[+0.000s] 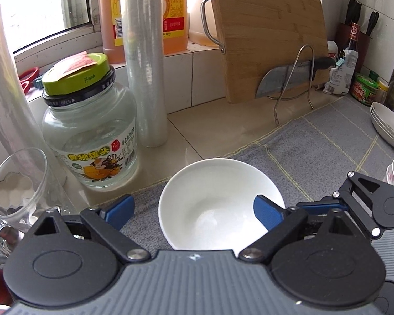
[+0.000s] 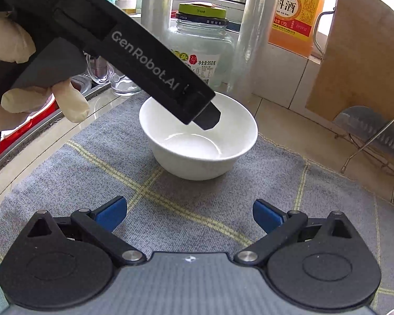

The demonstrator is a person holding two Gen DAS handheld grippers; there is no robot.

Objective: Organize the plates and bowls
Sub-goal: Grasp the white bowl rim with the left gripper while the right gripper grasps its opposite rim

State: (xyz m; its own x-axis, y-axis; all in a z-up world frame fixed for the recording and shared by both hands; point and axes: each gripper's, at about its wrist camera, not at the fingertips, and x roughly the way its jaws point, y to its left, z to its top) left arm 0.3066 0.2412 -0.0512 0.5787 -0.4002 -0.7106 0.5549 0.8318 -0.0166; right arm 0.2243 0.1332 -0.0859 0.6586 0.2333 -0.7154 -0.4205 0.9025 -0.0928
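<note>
Glass jar (image 1: 92, 131) behind white bowl (image 1: 218, 199)

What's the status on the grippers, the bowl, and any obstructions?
Left gripper open, straddling the near rim of the white bowl, no grip. Right gripper open, empty, short of bowl. Glass jar and glass mug close beside bowl.

Grey checked cloth (image 2: 170, 210) on beige countertop (image 1: 218, 128)
</note>
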